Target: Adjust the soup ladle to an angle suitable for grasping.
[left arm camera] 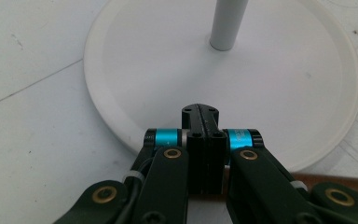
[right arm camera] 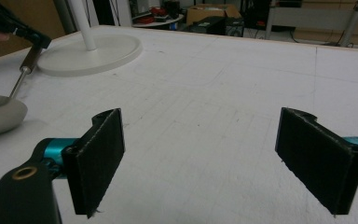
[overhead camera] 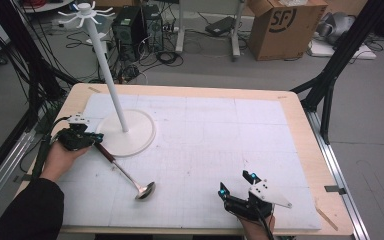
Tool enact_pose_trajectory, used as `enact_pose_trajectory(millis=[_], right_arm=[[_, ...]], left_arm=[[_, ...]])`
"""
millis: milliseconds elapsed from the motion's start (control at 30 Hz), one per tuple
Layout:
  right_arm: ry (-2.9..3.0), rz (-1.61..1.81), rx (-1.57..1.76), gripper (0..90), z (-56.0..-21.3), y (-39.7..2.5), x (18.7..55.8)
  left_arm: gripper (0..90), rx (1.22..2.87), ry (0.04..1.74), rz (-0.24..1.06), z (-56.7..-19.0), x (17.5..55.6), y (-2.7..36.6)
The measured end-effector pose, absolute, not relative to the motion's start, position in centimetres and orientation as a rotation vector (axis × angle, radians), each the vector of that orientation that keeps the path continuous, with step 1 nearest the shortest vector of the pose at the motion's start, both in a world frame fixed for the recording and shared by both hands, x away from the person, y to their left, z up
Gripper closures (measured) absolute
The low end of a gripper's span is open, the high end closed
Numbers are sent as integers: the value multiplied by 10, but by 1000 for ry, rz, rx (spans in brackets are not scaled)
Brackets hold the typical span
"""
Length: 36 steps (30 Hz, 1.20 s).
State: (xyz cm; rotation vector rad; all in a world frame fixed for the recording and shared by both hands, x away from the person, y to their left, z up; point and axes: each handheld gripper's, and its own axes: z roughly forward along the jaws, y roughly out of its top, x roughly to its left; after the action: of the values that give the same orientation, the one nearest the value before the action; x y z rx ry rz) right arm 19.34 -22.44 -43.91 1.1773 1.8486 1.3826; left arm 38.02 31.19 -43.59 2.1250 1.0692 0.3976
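1. High view. The left gripper (overhead camera: 96, 138) is seen at the table's left side, clamped on the wooden handle end of a ladle (overhead camera: 127, 172). The ladle lies slanted on the white mat (overhead camera: 220, 135), its bowl resting on the mat toward the person and its handle end just beside the rim of the stand base (overhead camera: 139, 131). A white pole (overhead camera: 111, 85) rises from that base to a ring of hooks (overhead camera: 85, 14) at the top; nothing is seen hanging there. The right gripper (overhead camera: 237, 183) is held low near the front edge, well apart from the ladle, its jaws spread and holding nothing.

2. Left gripper view. The jaws are seen pressed together over the base rim. A strip of brown handle (left arm camera: 335, 179) shows behind the right linkage; the exact contact with the pads is hidden, so the grip is read mainly from the high view.

3. Right gripper view. The two pads (right arm camera: 98, 158) stand wide apart over bare mat. The ladle bowl (right arm camera: 0, 114) is seen at far left, its shaft running up to the left gripper (right arm camera: 9, 23) near the base.

4. Progress, as judged. The handle is grasped; the bowl is not yet lifted. Hanging the ladle on a hook is taken as the likely goal; lifting, raising to the top and hooking are left. The task is rated as early.
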Motion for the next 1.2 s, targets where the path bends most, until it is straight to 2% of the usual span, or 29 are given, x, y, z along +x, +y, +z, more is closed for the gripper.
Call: enact_pose_trajectory(millis=[333, 600, 933, 1200], right_arm=[[1851, 1382, 1173, 146, -439, -223, 194], [1857, 1377, 1169, 145, -440, -223, 195], [1859, 1376, 1169, 146, -441, -221, 195], [1855, 1376, 1172, 146, -441, -221, 195]], left_arm=[[898, 2044, 1131, 449, -430, 377, 335], [898, 2058, 1174, 470, -436, 380, 359], [897, 2154, 1135, 439, -454, 387, 357], [898, 2150, 1110, 416, -455, 386, 358]])
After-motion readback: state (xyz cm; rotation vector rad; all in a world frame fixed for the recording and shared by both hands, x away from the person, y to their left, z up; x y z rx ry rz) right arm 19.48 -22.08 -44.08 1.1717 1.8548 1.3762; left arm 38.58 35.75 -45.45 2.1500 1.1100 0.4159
